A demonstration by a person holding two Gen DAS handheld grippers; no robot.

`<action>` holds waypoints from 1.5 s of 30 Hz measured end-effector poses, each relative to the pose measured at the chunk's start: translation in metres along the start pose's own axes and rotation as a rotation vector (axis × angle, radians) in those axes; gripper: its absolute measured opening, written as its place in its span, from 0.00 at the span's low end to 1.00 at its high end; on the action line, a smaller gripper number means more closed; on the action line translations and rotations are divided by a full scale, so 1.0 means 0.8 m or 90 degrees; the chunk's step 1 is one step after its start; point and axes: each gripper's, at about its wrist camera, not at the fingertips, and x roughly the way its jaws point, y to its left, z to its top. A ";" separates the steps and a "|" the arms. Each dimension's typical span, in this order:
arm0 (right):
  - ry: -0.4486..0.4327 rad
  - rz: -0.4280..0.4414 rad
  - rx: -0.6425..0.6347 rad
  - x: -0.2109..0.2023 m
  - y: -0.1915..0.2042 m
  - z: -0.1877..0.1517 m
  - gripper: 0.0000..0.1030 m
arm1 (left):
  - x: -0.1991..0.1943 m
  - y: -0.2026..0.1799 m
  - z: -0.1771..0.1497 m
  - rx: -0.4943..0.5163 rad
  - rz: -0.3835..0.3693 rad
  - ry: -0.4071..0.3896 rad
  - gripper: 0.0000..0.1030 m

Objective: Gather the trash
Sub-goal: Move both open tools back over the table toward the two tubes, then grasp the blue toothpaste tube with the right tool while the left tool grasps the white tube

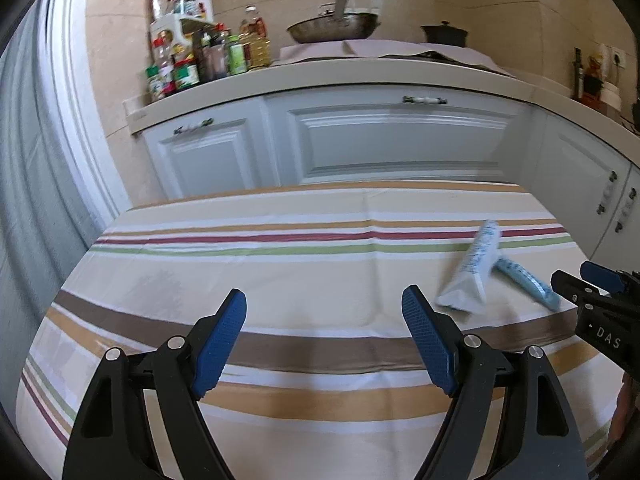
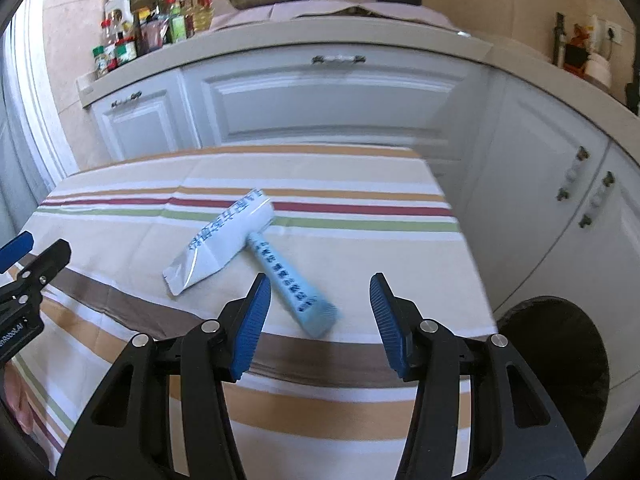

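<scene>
A white wrapper with blue print (image 2: 224, 246) lies on the striped tablecloth (image 2: 120, 216), partly over a light blue tube (image 2: 294, 290). Both also show in the left wrist view, the wrapper (image 1: 474, 270) and the tube (image 1: 528, 282) at the right. My right gripper (image 2: 320, 300) is open and empty, just above and short of the tube's near end. My left gripper (image 1: 324, 312) is open and empty over bare cloth, to the left of the trash. The right gripper's fingers (image 1: 576, 284) show at the left view's right edge.
A black-lined trash bin (image 2: 560, 368) stands on the floor right of the table. White kitchen cabinets (image 1: 392, 140) run behind the table, with bottles (image 1: 192, 56), a pan (image 1: 334, 26) and a pot on the counter. A curtain (image 1: 36, 160) hangs at the left.
</scene>
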 end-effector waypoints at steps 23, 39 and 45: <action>0.086 -0.002 -0.035 0.044 0.012 0.006 0.16 | 0.022 -0.012 -0.001 0.006 -0.044 0.022 0.75; 0.024 -0.030 0.033 0.029 -0.046 0.031 0.16 | 0.050 -0.093 0.024 0.067 -0.111 0.025 0.75; 0.021 -0.028 0.045 0.033 -0.058 0.031 0.16 | 0.073 -0.109 0.025 0.090 -0.119 0.056 0.75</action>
